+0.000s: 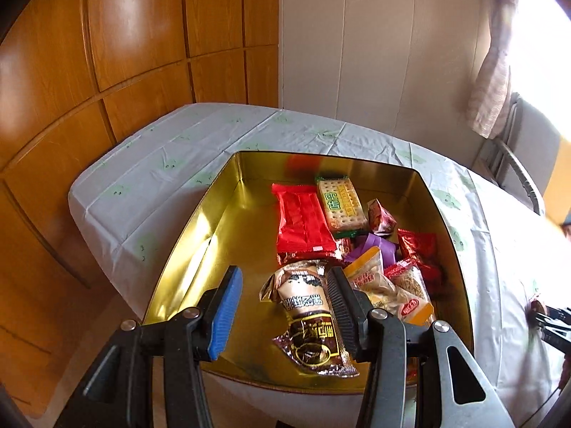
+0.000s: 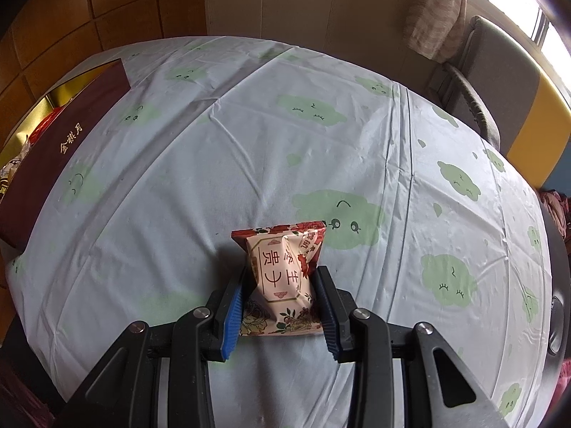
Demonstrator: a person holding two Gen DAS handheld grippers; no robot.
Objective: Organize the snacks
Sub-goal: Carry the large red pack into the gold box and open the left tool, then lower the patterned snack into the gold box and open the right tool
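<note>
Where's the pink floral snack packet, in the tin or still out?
Out. The pink floral packet sits on the tablecloth, pinched between the right gripper pads, away from the gold tin at far left.

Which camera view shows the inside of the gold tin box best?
The left wrist view: it looks straight into the gold tin box, showing its floor, walls and the snack packets. The right wrist view shows only the box's dark red outer wall and a sliver of gold interior at the left edge.

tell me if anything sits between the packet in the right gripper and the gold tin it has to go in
Nothing visible does. The right gripper is shut on the floral snack packet, and only bare tablecloth lies between it and the gold tin at far left. The tin's near wall must be cleared; inside, the left half is free.
</note>
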